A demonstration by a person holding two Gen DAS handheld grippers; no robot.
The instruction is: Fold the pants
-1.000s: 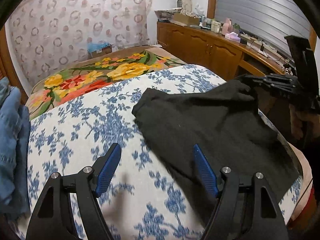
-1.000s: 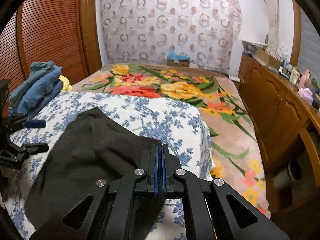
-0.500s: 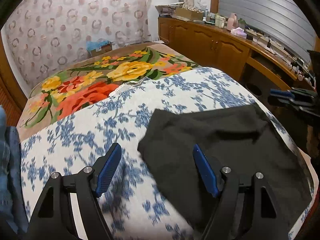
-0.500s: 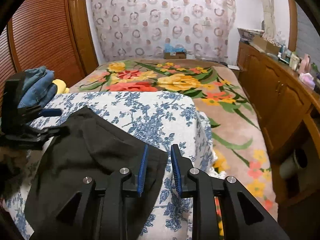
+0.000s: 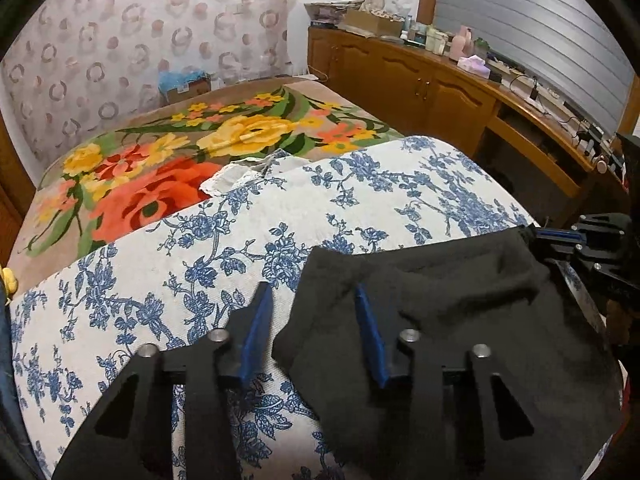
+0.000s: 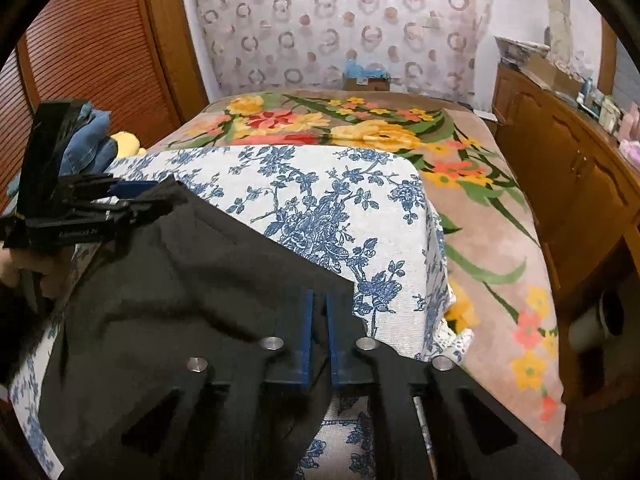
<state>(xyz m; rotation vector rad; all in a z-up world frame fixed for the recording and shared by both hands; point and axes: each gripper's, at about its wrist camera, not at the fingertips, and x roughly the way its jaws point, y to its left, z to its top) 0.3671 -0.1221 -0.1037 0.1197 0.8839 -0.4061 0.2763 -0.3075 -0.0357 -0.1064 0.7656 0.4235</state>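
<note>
The black pants (image 5: 460,320) lie folded on the blue-flowered white cloth (image 5: 200,248) on the bed; they also show in the right wrist view (image 6: 192,288). My left gripper (image 5: 312,300) is partly open, its jaws straddling the pants' left corner. From the right wrist view it (image 6: 120,196) sits at the pants' far left corner. My right gripper (image 6: 319,312) is nearly shut on the pants' right corner edge, cloth between the blue pads. In the left wrist view it (image 5: 560,236) sits at the pants' right corner.
A floral blanket (image 5: 168,168) covers the bed beyond the cloth. A wooden cabinet (image 5: 440,92) with clutter on top runs along the right. Folded blue jeans (image 6: 88,140) and a yellow item lie at the left by a wooden louvred door (image 6: 80,60).
My right gripper let go of the pants, opened, then closed down on the right corner again. My left gripper narrowed and moved onto the left corner. The pants now lie flatter.
</note>
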